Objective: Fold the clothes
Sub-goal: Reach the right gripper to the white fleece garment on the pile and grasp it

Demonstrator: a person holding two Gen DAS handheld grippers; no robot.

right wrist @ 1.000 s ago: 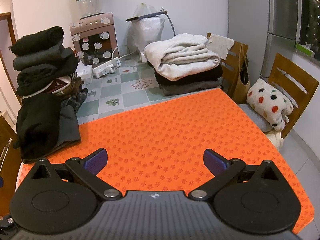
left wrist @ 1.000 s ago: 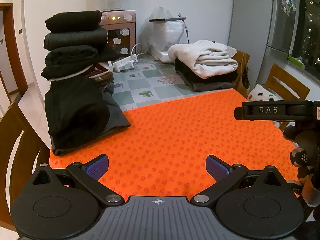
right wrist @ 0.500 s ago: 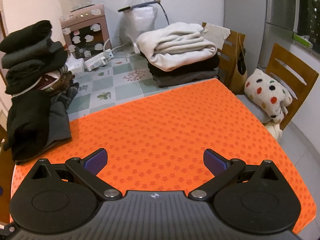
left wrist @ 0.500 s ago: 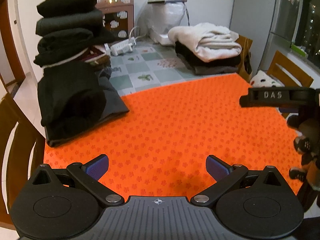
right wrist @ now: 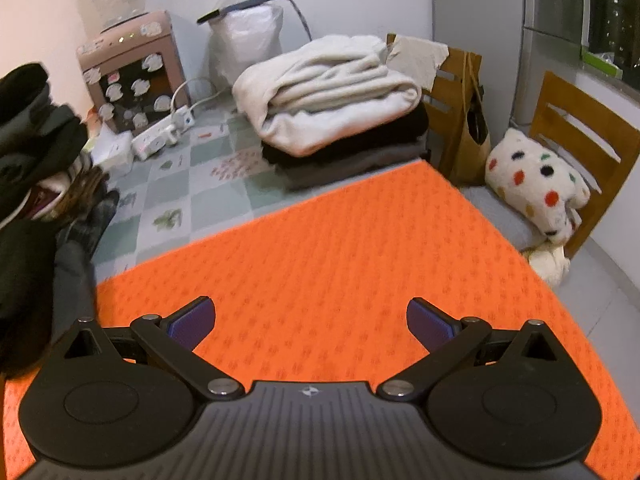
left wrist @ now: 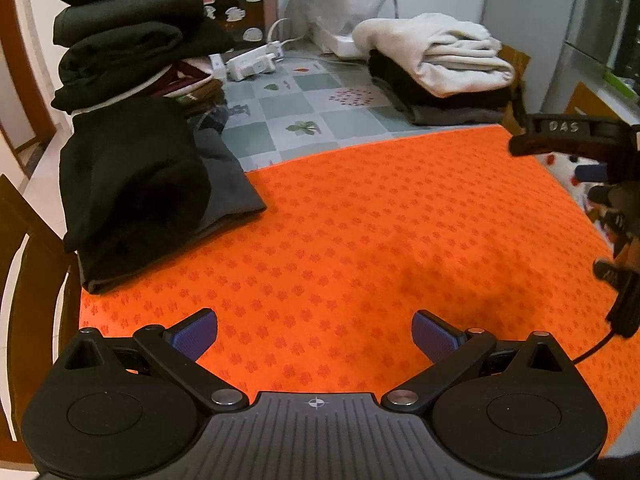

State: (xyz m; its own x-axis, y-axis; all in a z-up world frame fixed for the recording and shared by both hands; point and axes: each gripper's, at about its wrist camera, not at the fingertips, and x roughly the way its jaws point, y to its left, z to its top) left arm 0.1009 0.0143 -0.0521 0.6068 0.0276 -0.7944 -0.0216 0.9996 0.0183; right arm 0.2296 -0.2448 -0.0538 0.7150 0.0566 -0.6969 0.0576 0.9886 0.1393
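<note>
Fingers of your left gripper (left wrist: 314,330) and right gripper (right wrist: 308,320) spread, empty, over bare orange mat (left wrist: 360,220); folded black garment (left wrist: 132,184) parked left edge, keeping centre free.

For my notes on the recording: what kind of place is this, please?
Most likely a home dining area: a table with an orange mat, wooden chairs, a fridge, a water dispenser, and stacks of folded clothes.

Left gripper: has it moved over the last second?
Yes. The left gripper has come forward and down toward the orange mat: the dark clothes stack looms larger and the water bottle has left the top of frame. Jaws open.
</note>
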